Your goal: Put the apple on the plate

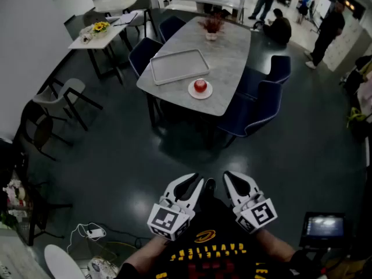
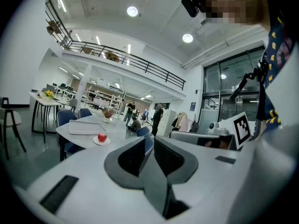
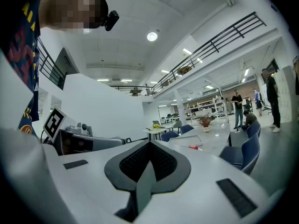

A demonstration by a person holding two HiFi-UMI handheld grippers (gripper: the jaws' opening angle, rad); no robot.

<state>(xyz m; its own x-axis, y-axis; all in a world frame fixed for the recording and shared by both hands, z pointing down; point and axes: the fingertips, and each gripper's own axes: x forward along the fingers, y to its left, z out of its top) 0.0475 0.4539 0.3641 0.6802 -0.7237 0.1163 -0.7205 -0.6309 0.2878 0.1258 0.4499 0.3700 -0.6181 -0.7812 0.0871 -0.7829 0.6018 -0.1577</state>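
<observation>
A red apple (image 1: 200,86) sits on a small white plate (image 1: 192,92) at the near edge of a grey marble table (image 1: 229,63), well away from me across the dark floor. In the left gripper view the apple (image 2: 102,137) and plate (image 2: 95,142) appear small and far off. Beyond the shut jaws in the right gripper view the apple (image 3: 193,146) is only a red speck. My left gripper (image 1: 199,183) is held close to my body, its jaws slightly apart with nothing between them (image 2: 149,142). Beside it my right gripper (image 1: 228,176) is shut and empty (image 3: 149,144).
A grey tray (image 1: 178,66) lies on the table behind the plate, and a flower vase (image 1: 211,27) stands at its far end. Blue chairs (image 1: 264,106) ring the table. A side table (image 1: 102,35), grey chairs (image 1: 64,95), people (image 1: 279,27) and a monitor (image 1: 324,225) surround it.
</observation>
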